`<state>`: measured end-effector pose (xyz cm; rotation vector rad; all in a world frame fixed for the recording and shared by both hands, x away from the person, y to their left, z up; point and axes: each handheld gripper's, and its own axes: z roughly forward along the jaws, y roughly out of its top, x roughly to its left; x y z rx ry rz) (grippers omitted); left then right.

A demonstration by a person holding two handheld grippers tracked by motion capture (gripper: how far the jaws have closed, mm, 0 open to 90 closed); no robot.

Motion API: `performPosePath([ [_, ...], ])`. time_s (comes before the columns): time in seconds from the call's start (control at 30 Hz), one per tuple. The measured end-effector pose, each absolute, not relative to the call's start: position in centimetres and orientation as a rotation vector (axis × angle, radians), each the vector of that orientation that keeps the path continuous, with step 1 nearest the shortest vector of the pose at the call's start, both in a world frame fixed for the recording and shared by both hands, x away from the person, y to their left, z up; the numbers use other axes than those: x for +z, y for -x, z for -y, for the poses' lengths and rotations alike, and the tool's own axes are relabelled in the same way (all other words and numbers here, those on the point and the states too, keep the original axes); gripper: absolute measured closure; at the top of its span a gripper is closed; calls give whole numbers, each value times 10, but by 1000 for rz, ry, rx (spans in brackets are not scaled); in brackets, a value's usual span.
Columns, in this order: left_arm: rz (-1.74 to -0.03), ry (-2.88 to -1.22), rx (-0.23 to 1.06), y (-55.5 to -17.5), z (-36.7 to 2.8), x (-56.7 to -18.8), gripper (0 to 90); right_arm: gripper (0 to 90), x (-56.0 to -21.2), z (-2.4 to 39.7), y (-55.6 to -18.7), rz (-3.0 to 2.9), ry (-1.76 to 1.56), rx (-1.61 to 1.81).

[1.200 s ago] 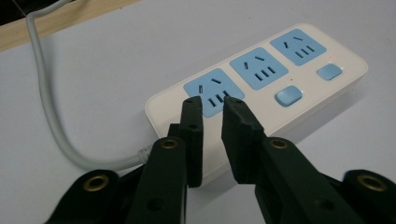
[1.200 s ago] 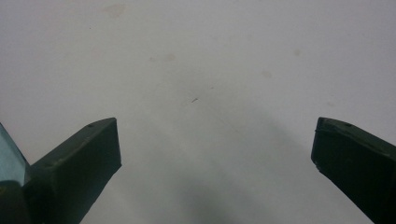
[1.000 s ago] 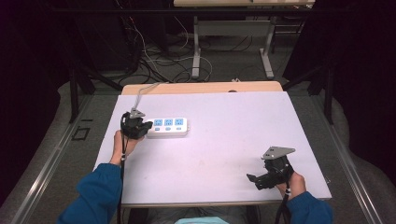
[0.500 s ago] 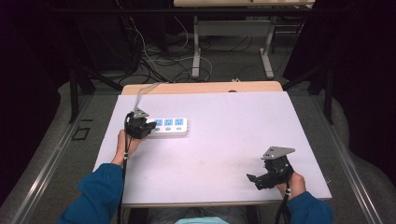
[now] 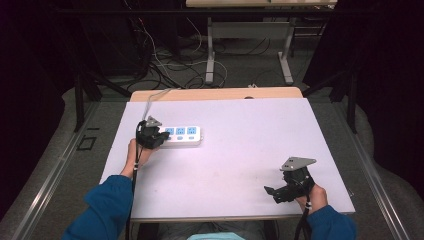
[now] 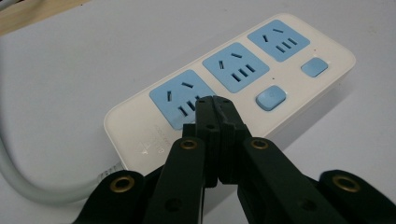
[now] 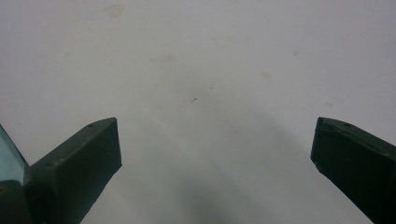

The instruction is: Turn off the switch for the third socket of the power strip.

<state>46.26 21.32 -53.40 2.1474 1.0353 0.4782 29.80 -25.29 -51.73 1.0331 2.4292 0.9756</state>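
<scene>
At about ten o'clock on the white table (image 5: 235, 150), the left gripper (image 5: 156, 139) has its jaws pressed fully together with nothing between them, the joined tips poised over the left end of the power strip (image 5: 181, 136). In the left gripper view those tips (image 6: 215, 103) sit at the edge of the nearest blue socket (image 6: 182, 100), with the first blue switch button (image 6: 271, 97) off toward three o'clock from them; whether they actually touch the plastic cannot be told. The strip lies flat, lengthwise across the table, its grey cord (image 6: 28, 186) leaving from the near end toward nine o'clock. Far over at five o'clock the right gripper (image 5: 280, 191) rests near the table's front edge, well apart from the strip, its jaws spread wide over bare tabletop. The likely aim is to press a switch or nudge the strip, and the risk lies in the aim: the closed tips are over the socket, not the button, so a push downward here could miss the switch or jab the socket slots. With nothing bracing the strip, a sideways shove could also make it skid or pivot around its cord.
</scene>
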Motion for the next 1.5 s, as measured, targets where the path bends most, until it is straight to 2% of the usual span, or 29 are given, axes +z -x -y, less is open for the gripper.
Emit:
performPosePath([
  [1.5,-1053,-2111,451,-463,-216,-538,900,15,-518,252,-298,-2429,-1029,971],
])
